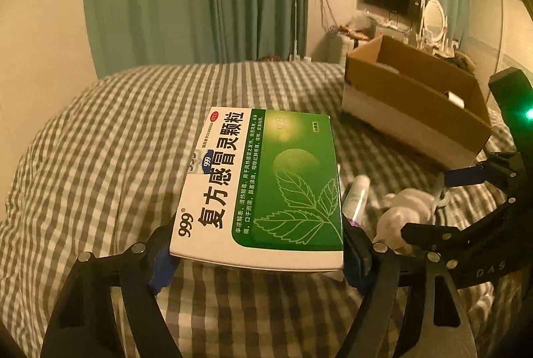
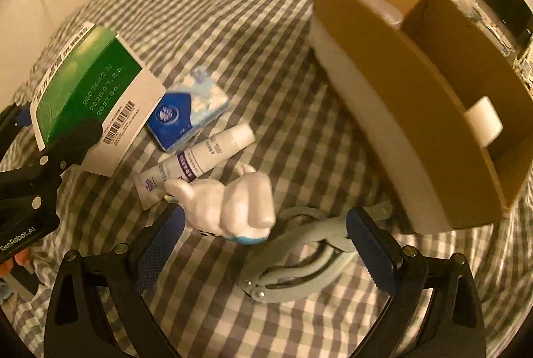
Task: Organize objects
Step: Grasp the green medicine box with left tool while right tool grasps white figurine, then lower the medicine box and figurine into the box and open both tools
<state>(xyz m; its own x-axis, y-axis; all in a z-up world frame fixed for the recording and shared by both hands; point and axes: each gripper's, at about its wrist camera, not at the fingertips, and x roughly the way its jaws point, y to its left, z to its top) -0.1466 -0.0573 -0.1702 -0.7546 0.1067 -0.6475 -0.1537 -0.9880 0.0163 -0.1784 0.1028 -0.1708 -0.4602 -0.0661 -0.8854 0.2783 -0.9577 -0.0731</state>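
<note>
Gripping the green-and-white cardboard medicine box [image 1: 263,188] only by its near edge above the checked bed, the left tongs [image 1: 258,253] risk tipping it; right tongs [image 2: 266,244] gape, empty, over the white ceramic rabbit [image 2: 230,204].

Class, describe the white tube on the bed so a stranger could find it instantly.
Start at the cardboard box on the checked bedspread. The tube lies between the blue tissue pack and the white figurine; only it bears a purple band.

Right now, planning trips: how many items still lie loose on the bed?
4: tissue pack, tube, white figurine, grey clip, clustered left of the box. More may be hidden.
</note>
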